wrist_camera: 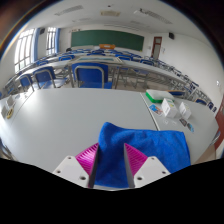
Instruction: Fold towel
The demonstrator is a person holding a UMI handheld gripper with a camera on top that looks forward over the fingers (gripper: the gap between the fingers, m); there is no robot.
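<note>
A blue towel (pixel 150 142) lies on a white table (pixel 60 115), spread out to the right of the fingers. One part of it is bunched up and runs between my two fingers. My gripper (pixel 111 160) is shut on the towel, with the magenta pads (pixel 88 157) pressing the blue cloth from both sides. The cloth held in the fingers stands a little above the table. The towel's near edge is hidden behind the fingers.
A few white and green objects (pixel 166 106) sit on the table's far right, beyond the towel. Blue chairs (pixel 90 75) and rows of desks stand behind the table. A green blackboard (pixel 105 40) is on the far wall.
</note>
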